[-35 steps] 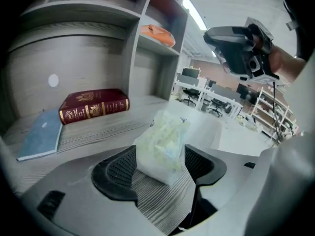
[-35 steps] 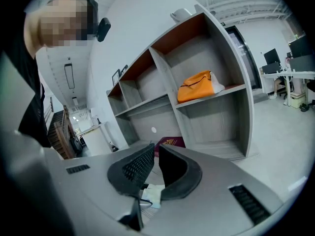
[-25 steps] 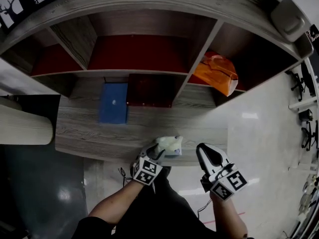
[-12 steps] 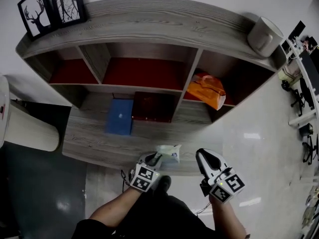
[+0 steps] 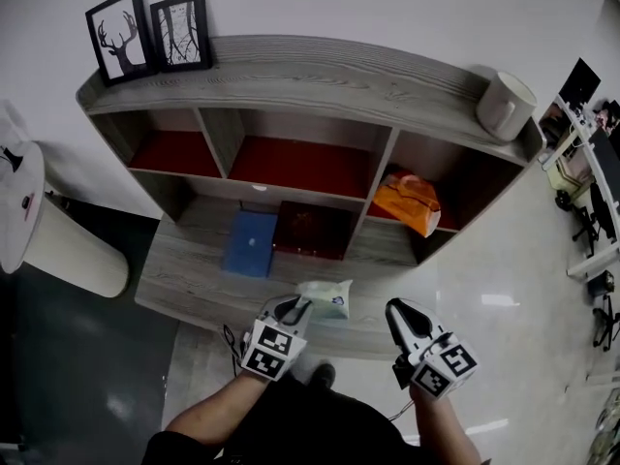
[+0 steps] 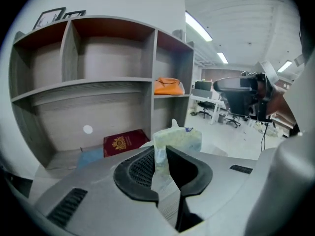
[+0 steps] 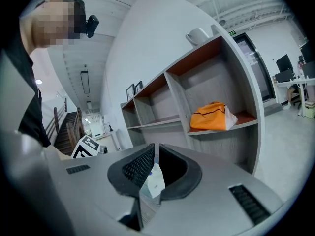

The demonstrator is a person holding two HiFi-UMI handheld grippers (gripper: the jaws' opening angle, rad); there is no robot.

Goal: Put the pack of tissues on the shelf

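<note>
Head view, looking steeply down: the pack of tissues [image 5: 326, 298] lies over the front part of the lowest board of a gray wooden shelf [image 5: 320, 71], its long axis running roughly side to side along the board's front edge; whether it rests on the board cannot be told. The left gripper [image 5: 295, 308] meets the pack at its left end. The right gripper [image 5: 399, 308] hangs to the right, clear of the pack, with its jaws drawn almost together. Behind the pack a blue book [image 5: 250, 243] and a dark red book [image 5: 312, 231] lie flat side by side, and an orange bag [image 5: 407, 204] sits in the right compartment. Left gripper view: the jaws of the left gripper [image 6: 161, 151] are pinched onto the thin, flat sealed edge of the pack [image 6: 178, 139], with only the wrapper between them. The body of the pack extends away from the jaws and slightly right, toward the shelf. It is a soft, pale green and white plastic-wrapped pack with a small blue mark near its far top corner. Right gripper view: the right gripper [image 7: 156, 146] shows a narrow slit between its jaws and nothing gripped. Through the slit part of the white pack [image 7: 153, 181] appears beyond.
</note>
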